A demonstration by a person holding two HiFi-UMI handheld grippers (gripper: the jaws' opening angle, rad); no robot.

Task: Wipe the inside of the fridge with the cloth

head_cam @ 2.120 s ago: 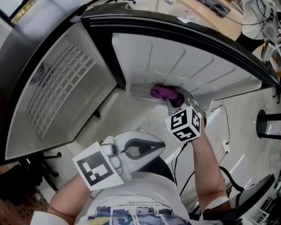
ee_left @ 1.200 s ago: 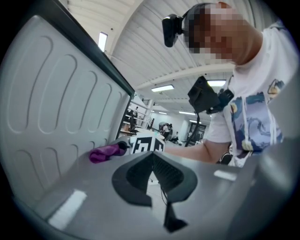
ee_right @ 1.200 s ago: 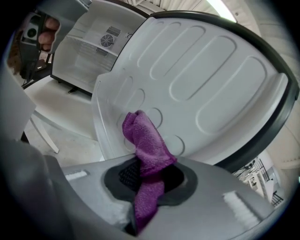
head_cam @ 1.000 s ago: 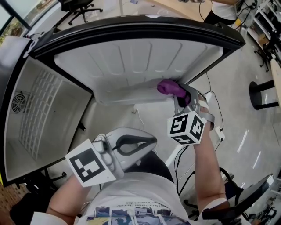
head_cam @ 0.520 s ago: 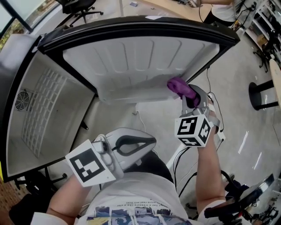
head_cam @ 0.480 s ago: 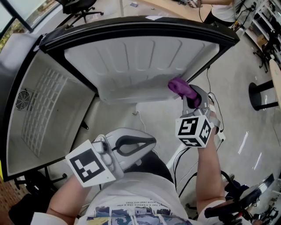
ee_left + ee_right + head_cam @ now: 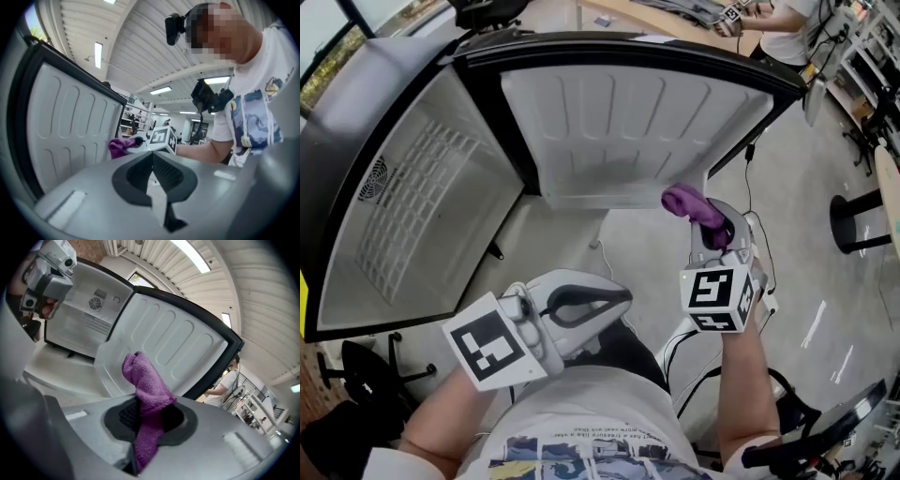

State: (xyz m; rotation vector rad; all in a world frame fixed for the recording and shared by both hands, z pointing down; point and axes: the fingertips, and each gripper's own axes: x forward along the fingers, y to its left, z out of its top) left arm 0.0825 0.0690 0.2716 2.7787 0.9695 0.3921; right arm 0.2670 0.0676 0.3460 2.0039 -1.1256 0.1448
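Pale floor [image 7: 642, 246] beneath, right gripper [image 7: 713, 228] jaws clamped on purple cloth [image 7: 685, 201], drawn back from the fridge door [image 7: 628, 122] to just off its lower right corner, left gripper [image 7: 583, 306] jaws together and empty at lower centre, open floor between door edge and both.

No readable text or numbers anywhere; print on the shirt [image 7: 581, 457] too blurred.
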